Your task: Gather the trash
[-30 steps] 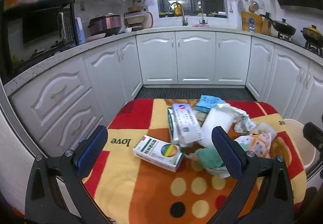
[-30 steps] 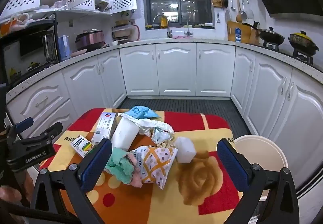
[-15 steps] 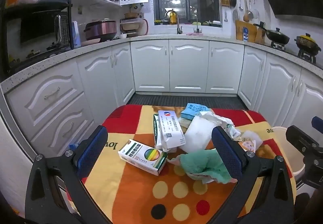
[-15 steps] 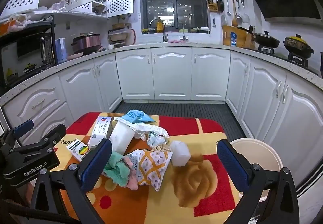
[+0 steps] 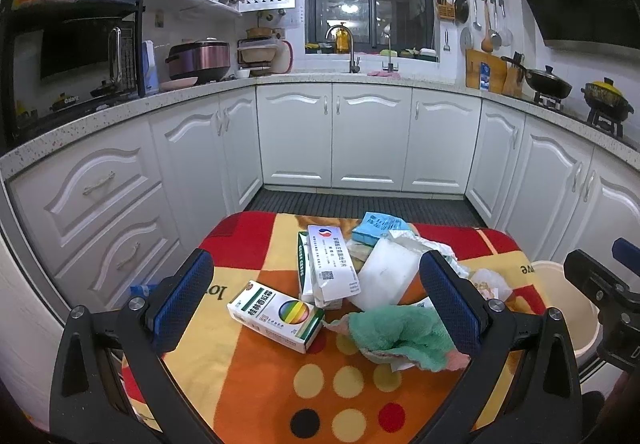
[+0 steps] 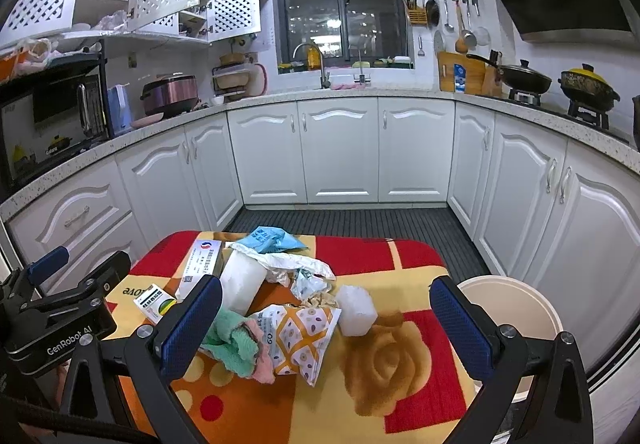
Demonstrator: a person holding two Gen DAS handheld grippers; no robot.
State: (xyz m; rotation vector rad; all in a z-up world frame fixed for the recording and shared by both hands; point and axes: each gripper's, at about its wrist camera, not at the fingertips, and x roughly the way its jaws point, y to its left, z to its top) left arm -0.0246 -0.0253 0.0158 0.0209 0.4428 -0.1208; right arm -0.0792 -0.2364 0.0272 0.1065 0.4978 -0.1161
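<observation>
The fingers (image 5: 182, 298) of the left gripper (image 5: 316, 300) and of the right gripper (image 6: 326, 320) are spread apart, empty, above the table (image 6: 400, 396). The trash (image 6: 296, 336) is piled there; a bin (image 6: 520, 296) is located at the right edge.

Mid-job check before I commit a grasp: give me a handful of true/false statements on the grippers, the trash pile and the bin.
1. Both grippers, left gripper and right gripper, are open and hold nothing. True.
2. The cream bin stands on the table. False: it stands on the floor off the table's right edge.
3. The rainbow-print box lies at the pile's left edge. True.
4. The green cloth is already in the bin. False: it lies on the tablecloth.
5. The foam block lies beside the patterned snack bag. True.
</observation>
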